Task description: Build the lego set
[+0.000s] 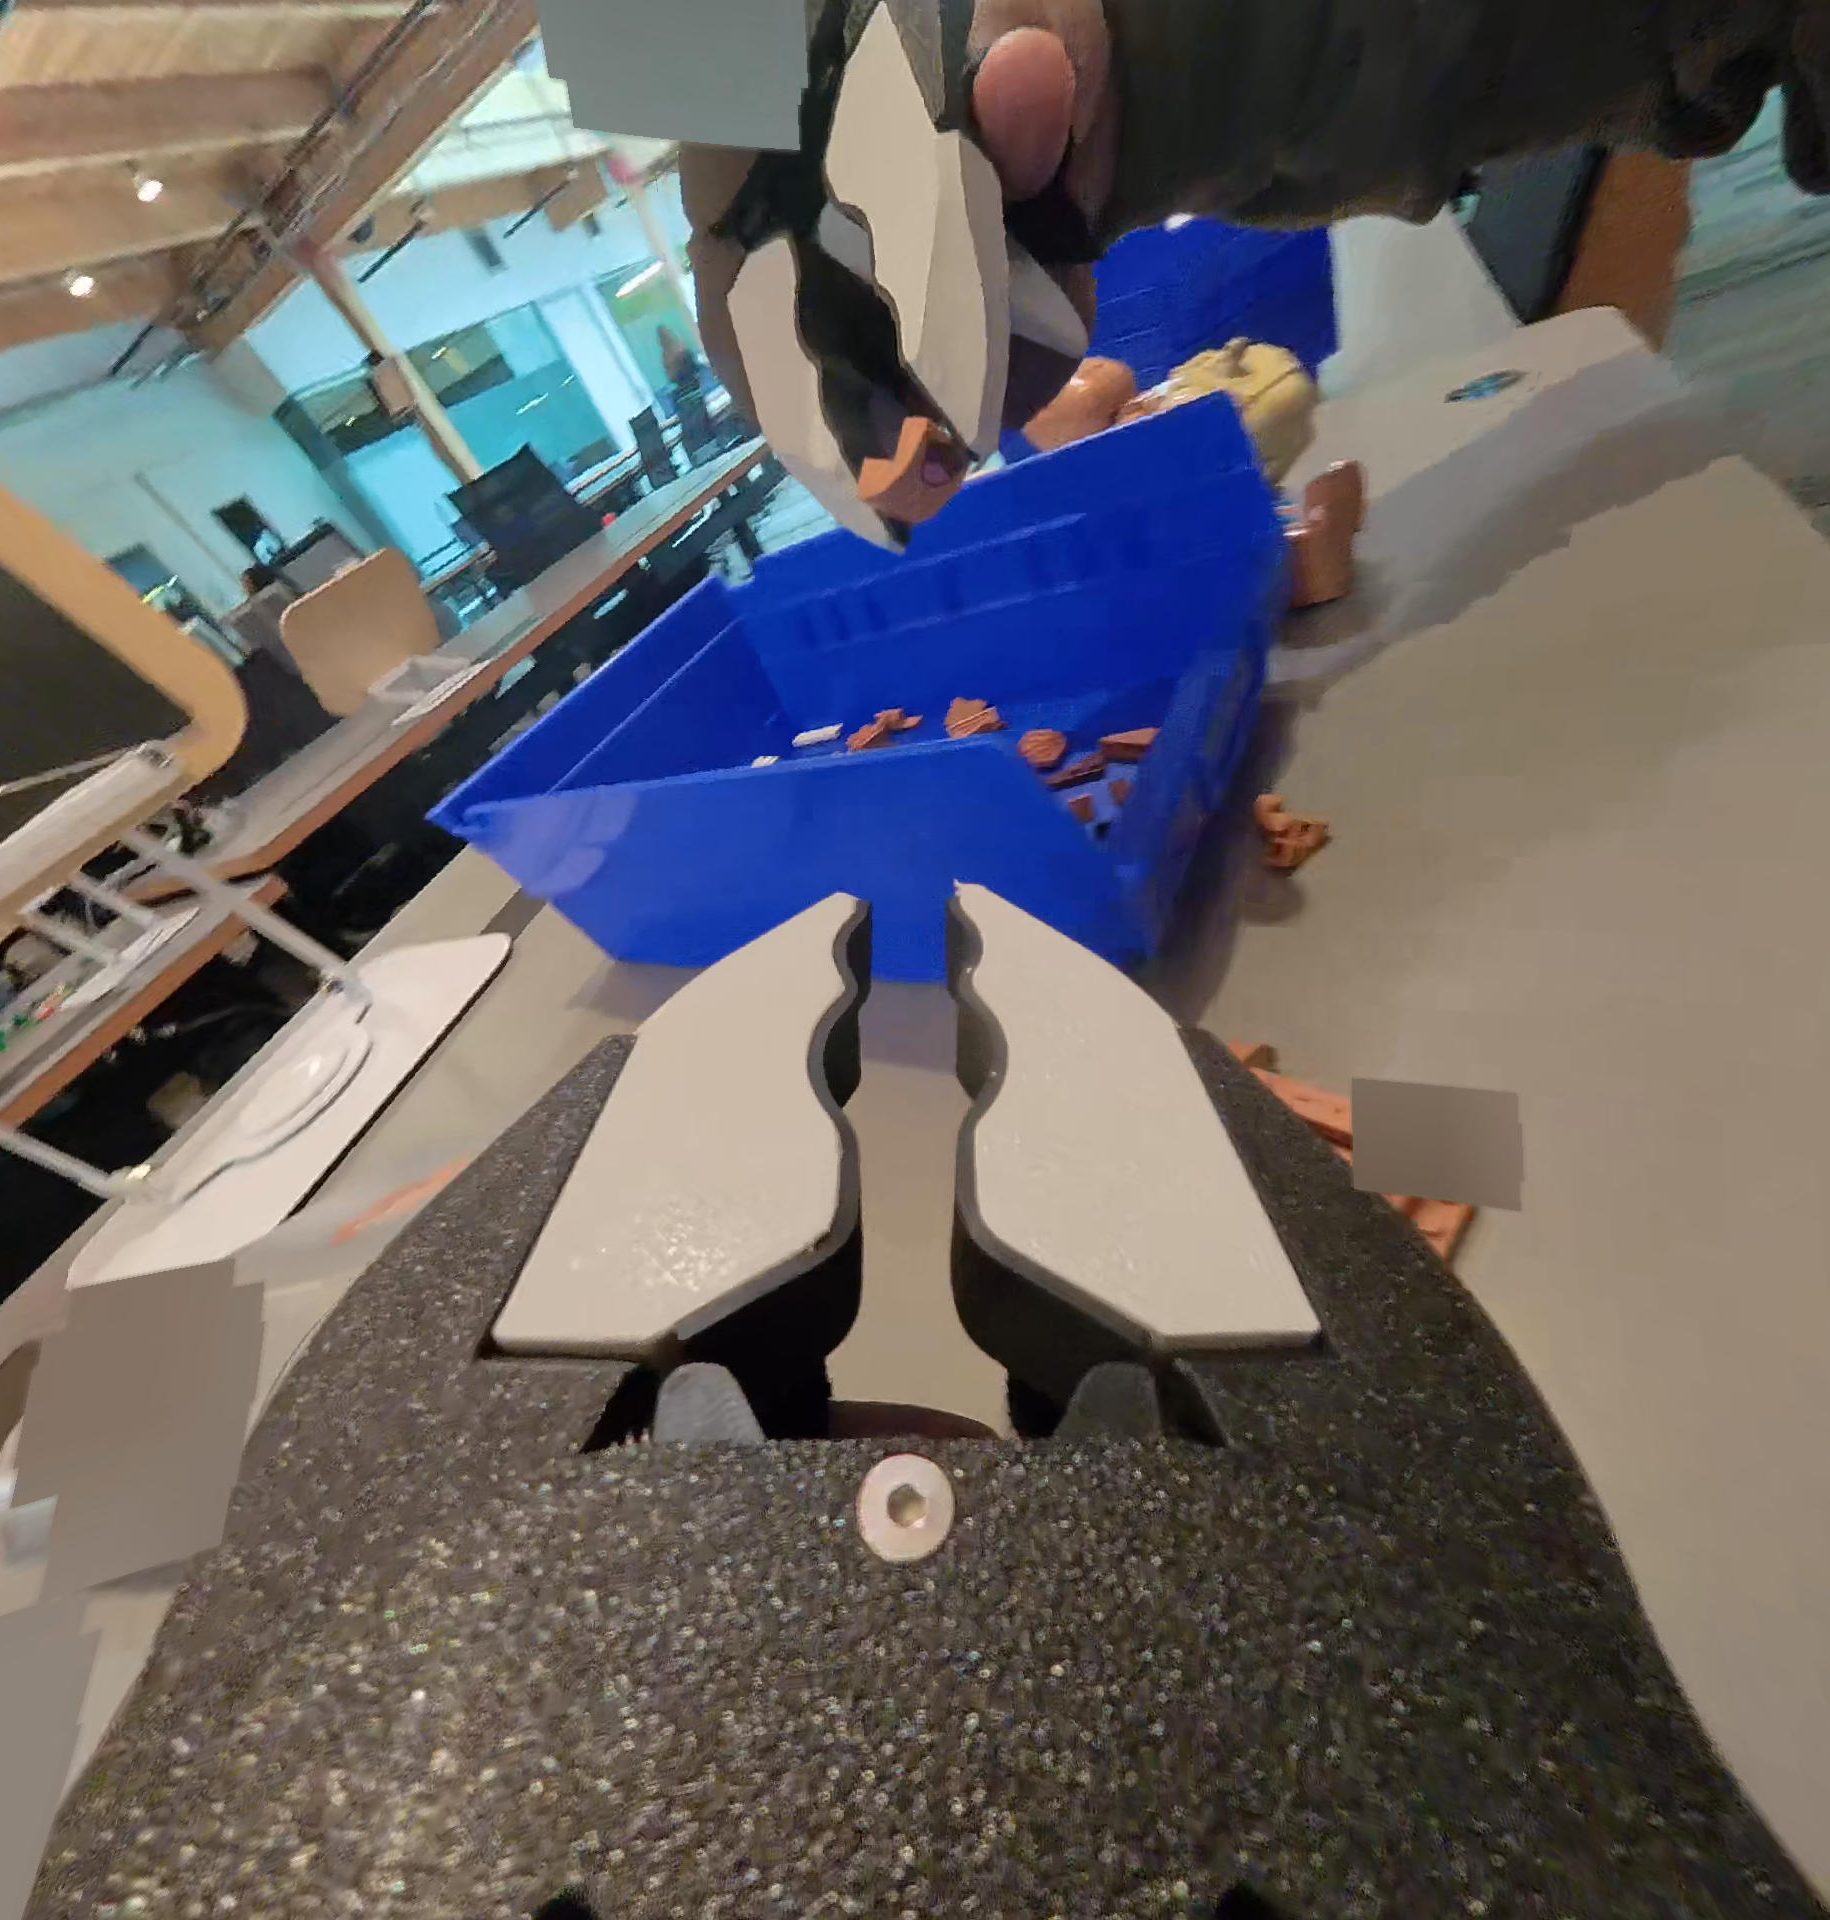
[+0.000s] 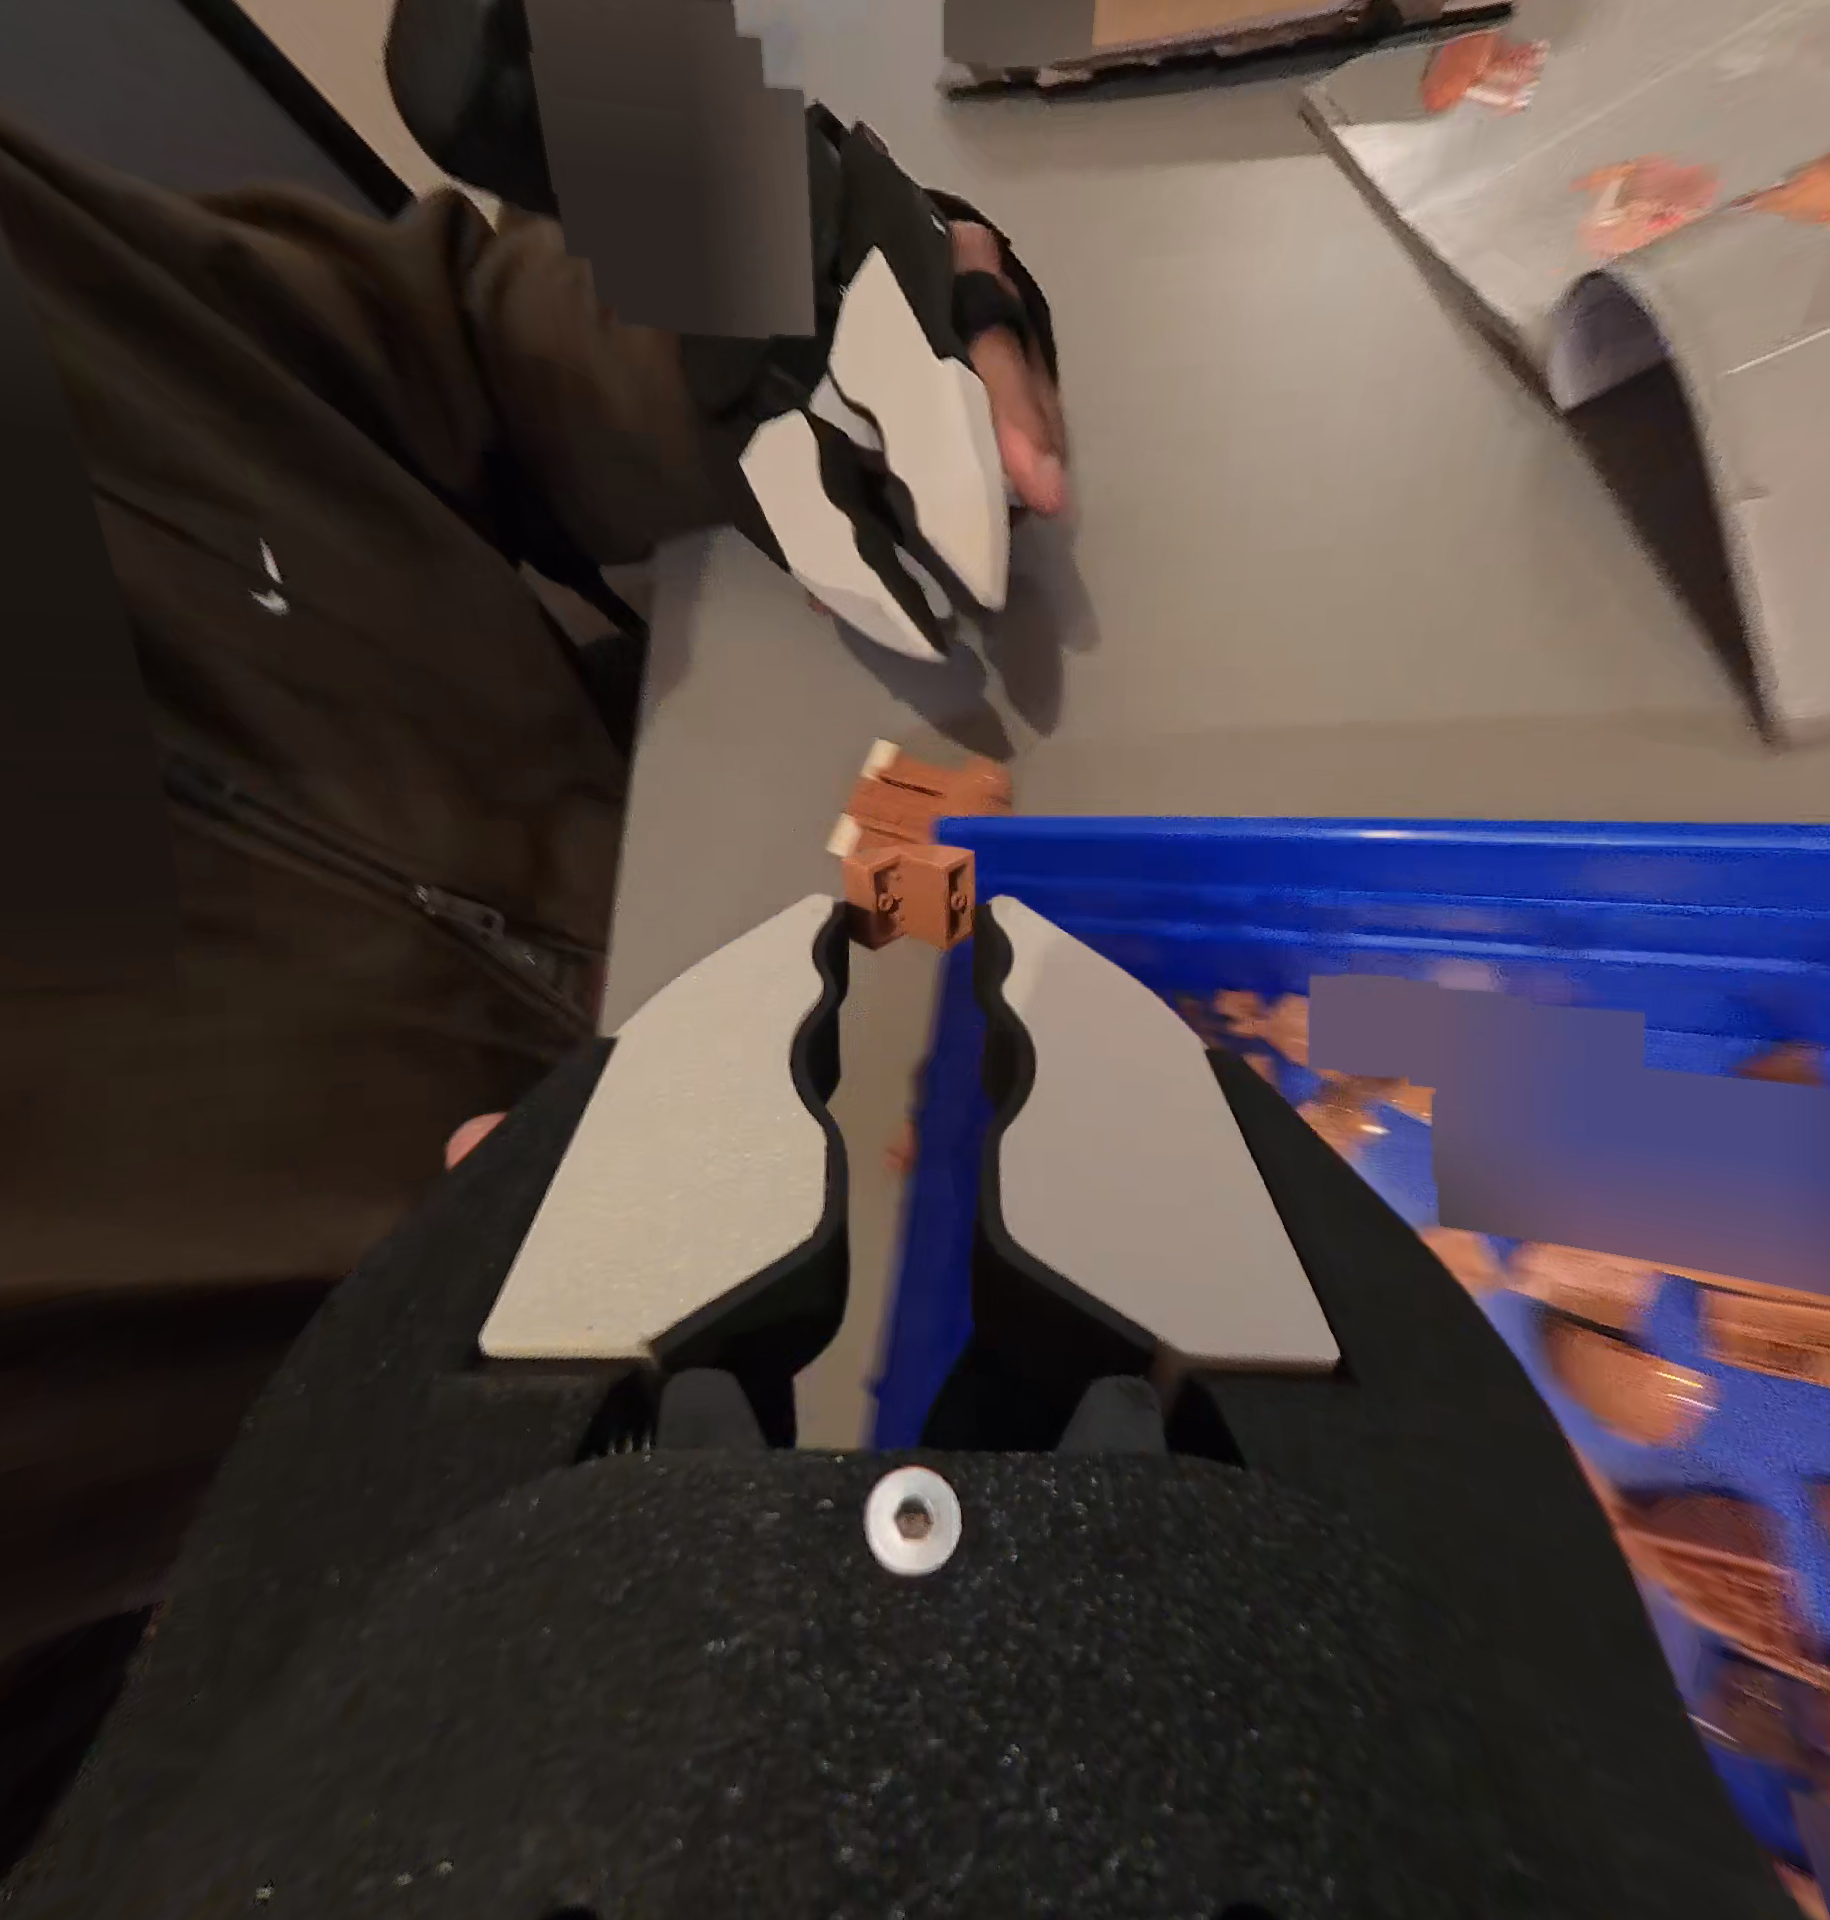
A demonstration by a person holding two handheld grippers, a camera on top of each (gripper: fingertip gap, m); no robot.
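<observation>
Between the fingertips of the right gripper (image 2: 912, 910), at the centre of the right wrist view, a small brown brick (image 2: 909, 898) was pinched, just left of the blue bin (image 2: 1410, 862). At the lower centre of the left wrist view, the left gripper (image 1: 909, 896) was seen slightly parted and empty, above the grey table (image 1: 1513, 935) before the bin.

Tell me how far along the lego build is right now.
Early. Done: a small brown assembly lies on the grey table beside the blue bin. In hand: the right gripper pinches a brown brick; the left gripper is open and empty. Left: many loose brown pieces remain in the bin.
</observation>
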